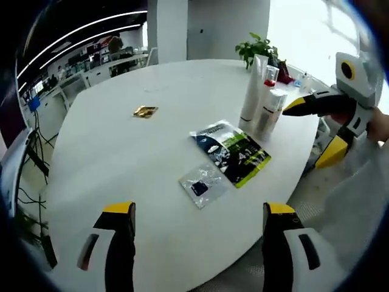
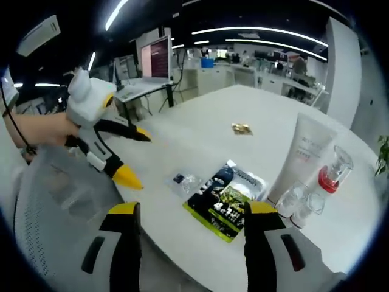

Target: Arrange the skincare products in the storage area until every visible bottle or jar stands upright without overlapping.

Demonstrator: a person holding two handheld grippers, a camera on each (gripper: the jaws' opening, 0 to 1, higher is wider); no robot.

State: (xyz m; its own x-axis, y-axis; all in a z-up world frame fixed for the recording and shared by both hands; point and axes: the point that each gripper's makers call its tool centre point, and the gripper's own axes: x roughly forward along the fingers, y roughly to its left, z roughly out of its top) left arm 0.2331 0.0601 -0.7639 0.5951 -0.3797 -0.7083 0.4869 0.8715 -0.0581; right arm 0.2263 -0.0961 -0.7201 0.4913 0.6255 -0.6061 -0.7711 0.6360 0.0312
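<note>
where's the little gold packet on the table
In the left gripper view the gold packet lies flat on the white table, alone, up and left of the dark green sachet. In the right gripper view it lies beyond that sachet.

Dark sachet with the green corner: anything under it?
The dark sachet lies flat on the white table; whatever it covers is hidden. A small clear packet sits beside it, not beneath.

No text, brand or number can be read with any certainty in either view. The flat dark blue and green printed sachet [image 1: 234,152] [image 2: 226,199] lying on the white round table [image 1: 121,158] [image 2: 200,146] bears white lettering and pictures, but it is too small and blurred to make out. The tall white squeeze tube [image 2: 302,157] [image 1: 253,88] carries faint grey print that is likewise illegible.
</note>
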